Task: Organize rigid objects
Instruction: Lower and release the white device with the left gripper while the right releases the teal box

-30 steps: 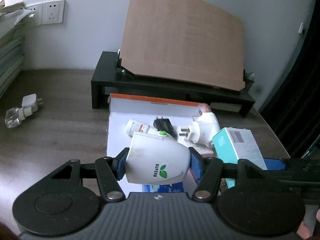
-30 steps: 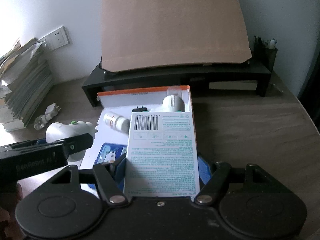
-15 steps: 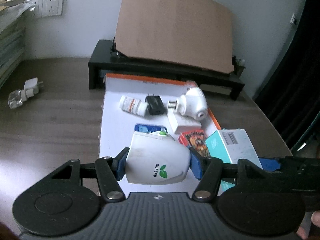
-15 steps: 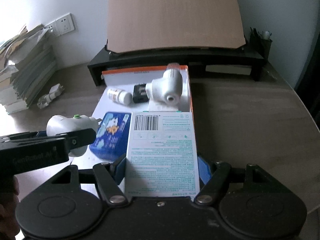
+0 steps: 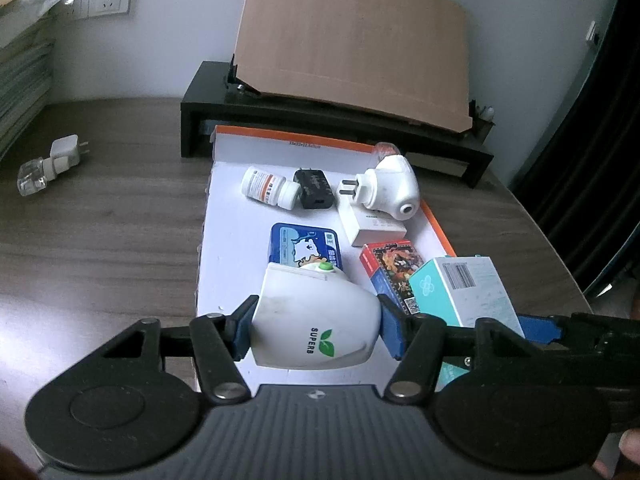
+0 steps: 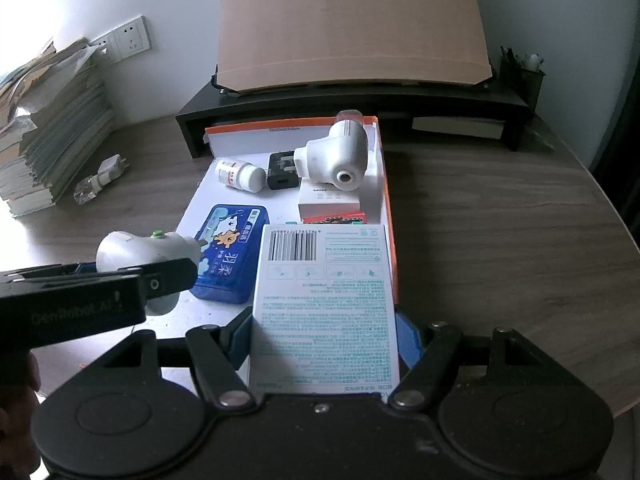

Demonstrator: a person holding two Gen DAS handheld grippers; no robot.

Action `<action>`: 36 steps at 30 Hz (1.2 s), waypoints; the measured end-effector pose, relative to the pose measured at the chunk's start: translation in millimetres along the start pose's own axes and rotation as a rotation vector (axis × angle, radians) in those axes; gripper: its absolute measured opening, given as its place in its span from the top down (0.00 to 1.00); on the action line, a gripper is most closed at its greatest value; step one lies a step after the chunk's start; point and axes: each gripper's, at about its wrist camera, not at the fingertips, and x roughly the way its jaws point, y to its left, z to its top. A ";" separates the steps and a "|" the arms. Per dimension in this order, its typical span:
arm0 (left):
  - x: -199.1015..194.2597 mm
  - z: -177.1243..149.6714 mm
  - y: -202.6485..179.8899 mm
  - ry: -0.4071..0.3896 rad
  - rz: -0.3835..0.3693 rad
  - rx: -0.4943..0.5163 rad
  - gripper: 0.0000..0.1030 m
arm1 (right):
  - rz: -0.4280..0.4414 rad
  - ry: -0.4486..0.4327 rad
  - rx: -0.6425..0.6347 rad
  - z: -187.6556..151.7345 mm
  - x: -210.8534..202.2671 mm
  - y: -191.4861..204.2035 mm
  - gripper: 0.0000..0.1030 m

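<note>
My left gripper [image 5: 316,330] is shut on a white plug-in device [image 5: 316,320] with a green button and a leaf logo, above the near end of a shallow white tray with an orange rim [image 5: 224,240]. My right gripper [image 6: 324,342] is shut on a white and teal carton [image 6: 324,300], held flat with its barcode up, over the tray's near right corner. In the tray lie a pill bottle [image 5: 268,186], a black charger [image 5: 314,188], a second white plug-in device [image 5: 394,188] on a small white box [image 5: 376,228], a blue tin [image 5: 306,246] and a red card box [image 5: 394,268].
A black desk riser [image 5: 208,96] carrying a leaning cardboard sheet [image 5: 352,40] stands right behind the tray. A white plug with a clear piece [image 5: 52,160] lies on the wooden table at the left. Stacked papers [image 6: 52,132] and wall sockets [image 6: 128,38] are far left; a pen holder [image 6: 520,76] is at the back right.
Both grippers have drawn back toward the tray's near end with their loads. The blue tin and the red card box have come into view. Neither grip has changed.
</note>
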 end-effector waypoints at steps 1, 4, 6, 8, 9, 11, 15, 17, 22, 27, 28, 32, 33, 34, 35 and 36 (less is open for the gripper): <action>0.1 -0.3 0.2 0.002 0.000 -0.001 0.40 | 0.000 -0.002 0.001 0.1 0.0 0.6 0.19; 0.2 -0.6 0.5 0.005 -0.002 -0.001 0.40 | 0.000 0.000 0.001 0.1 0.3 -0.2 0.19; 0.7 -0.8 -0.3 0.006 -0.002 0.001 0.40 | 0.000 0.000 0.002 -0.1 0.3 0.6 0.19; 0.8 -1.5 -0.7 0.007 -0.002 0.002 0.40 | 0.000 0.000 0.000 -0.5 0.2 1.0 0.19; 0.6 -1.6 -0.6 0.007 -0.002 0.001 0.40 | 0.000 -0.001 -0.001 -0.6 -0.2 1.2 0.19; 0.8 -1.8 -0.7 0.009 -0.002 0.000 0.40 | 0.000 0.001 0.000 -0.4 0.2 1.2 0.19; 1.8 -1.5 -1.9 0.007 -0.003 -0.002 0.40 | -0.001 -0.002 -0.003 -0.5 0.2 1.4 0.19; 3.0 -1.6 -2.4 0.006 -0.005 0.000 0.40 | 0.000 -0.008 -0.016 -0.8 0.5 3.2 0.18; 5.3 -1.9 -3.9 0.020 -0.016 -0.002 0.41 | -0.011 -0.014 -0.037 -0.5 0.8 6.1 0.16; 0.7 1.4 -3.2 0.003 0.002 -0.007 0.29 | -0.017 -0.042 -0.039 3.8 -3.2 8.3 0.15; 0.0 2.6 -2.0 0.002 0.007 -0.011 0.28 | -0.019 -0.048 -0.043 4.9 -4.0 9.9 0.15; -3.2 7.5 3.4 -0.002 0.039 -0.022 0.24 | -0.012 -0.068 -0.051 10.6 -5.4 16.0 0.14; -4.1 8.6 5.1 -0.003 0.047 -0.026 0.24 | -0.010 -0.072 -0.053 11.9 -5.8 17.8 0.14; -5.3 9.9 7.5 -0.005 0.055 -0.030 0.23 | -0.009 -0.075 -0.056 13.4 -5.9 20.0 0.14; -6.3 10.9 9.5 -0.008 0.061 -0.033 0.22 | -0.007 -0.077 -0.060 15.3 -5.5 22.6 0.14; -7.3 12.1 11.6 -0.009 0.068 -0.037 0.22 | -0.004 -0.079 -0.063 17.2 -5.0 25.3 0.14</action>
